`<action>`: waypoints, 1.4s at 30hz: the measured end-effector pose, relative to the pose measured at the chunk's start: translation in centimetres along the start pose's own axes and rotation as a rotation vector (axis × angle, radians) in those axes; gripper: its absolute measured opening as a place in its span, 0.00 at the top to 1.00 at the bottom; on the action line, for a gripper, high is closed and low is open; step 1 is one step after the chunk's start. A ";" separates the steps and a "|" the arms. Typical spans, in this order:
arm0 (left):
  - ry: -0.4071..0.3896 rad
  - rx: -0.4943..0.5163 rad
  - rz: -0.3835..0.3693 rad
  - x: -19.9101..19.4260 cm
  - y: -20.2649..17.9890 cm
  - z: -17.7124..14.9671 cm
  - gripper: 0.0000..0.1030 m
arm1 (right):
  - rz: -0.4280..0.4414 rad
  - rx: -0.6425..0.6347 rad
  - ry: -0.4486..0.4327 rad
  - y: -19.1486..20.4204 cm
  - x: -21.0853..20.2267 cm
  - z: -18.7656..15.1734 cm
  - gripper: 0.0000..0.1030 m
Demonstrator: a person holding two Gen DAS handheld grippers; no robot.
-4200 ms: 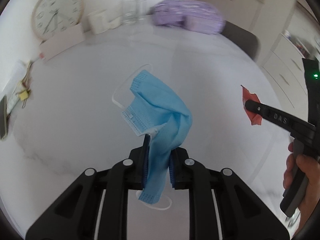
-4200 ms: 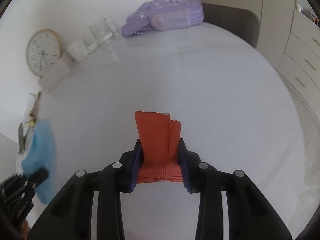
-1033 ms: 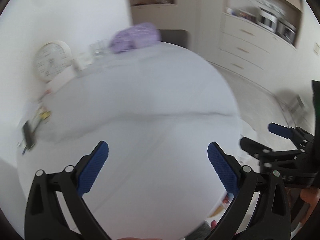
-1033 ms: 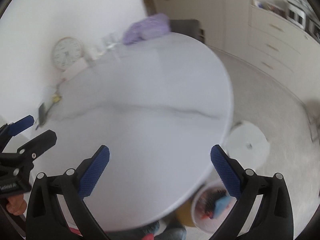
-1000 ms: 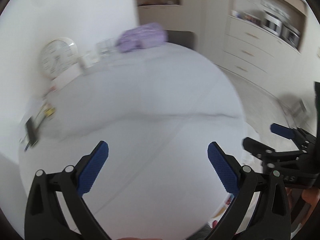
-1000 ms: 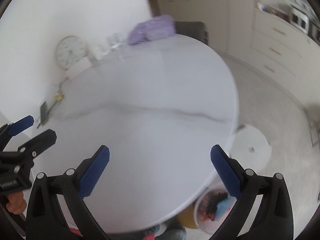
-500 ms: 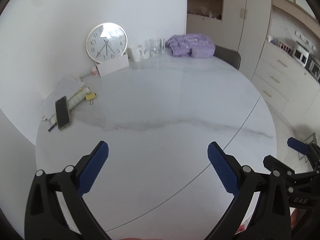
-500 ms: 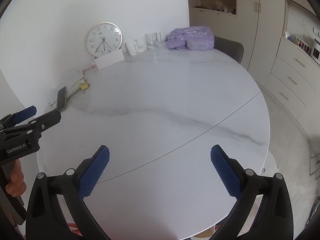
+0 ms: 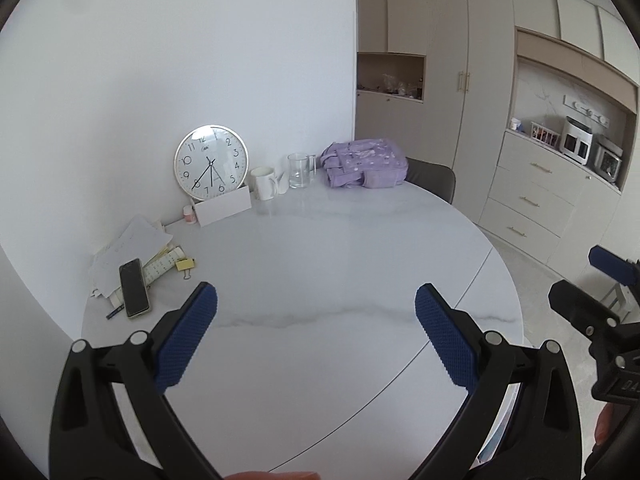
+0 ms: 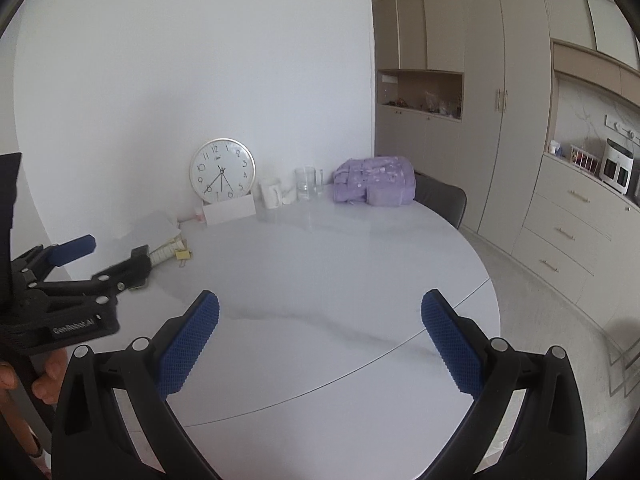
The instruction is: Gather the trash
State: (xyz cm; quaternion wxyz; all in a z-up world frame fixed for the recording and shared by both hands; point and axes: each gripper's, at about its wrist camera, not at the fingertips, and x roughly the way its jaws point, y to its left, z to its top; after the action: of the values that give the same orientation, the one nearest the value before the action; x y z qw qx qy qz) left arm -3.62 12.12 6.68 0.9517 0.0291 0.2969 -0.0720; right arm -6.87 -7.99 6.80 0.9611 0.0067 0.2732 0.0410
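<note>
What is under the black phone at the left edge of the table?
The phone lies on a messy stack of white papers, a printed strip beside it. A pen tip pokes out below. Anything deeper in the stack is covered.

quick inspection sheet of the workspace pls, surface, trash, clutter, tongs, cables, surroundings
Surface: round white marble-look table, middle bare, a seam line across the near part.
Job's things: nothing seen; no trash on the table in either view.
Clutter: wall clock leaning at the wall behind a white card; white mug; glass mug; purple bag; phone lying on a paper stack; yellow binder clip.
Grippers: left tongs open, empty; right tongs open, empty.
Cables: nothing seen.
Surroundings: grey chair behind the table, beige cabinets, drawers with appliances on top.
</note>
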 end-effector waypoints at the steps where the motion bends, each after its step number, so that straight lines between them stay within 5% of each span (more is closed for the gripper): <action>1: 0.001 -0.001 -0.003 -0.1 -0.1 -0.1 0.08 | -0.001 -0.006 0.000 0.1 -0.4 -0.1 0.02; 42: 0.006 0.034 -0.066 -0.6 -1.8 -1.3 0.08 | -0.025 0.014 0.009 0.2 -2.8 -1.5 0.02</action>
State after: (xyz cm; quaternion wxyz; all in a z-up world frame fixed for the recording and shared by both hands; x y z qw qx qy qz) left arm -5.12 10.52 5.95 0.9473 0.0357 0.2995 -0.1082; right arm -10.00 -8.07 7.03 0.9602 0.0097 0.2778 0.0271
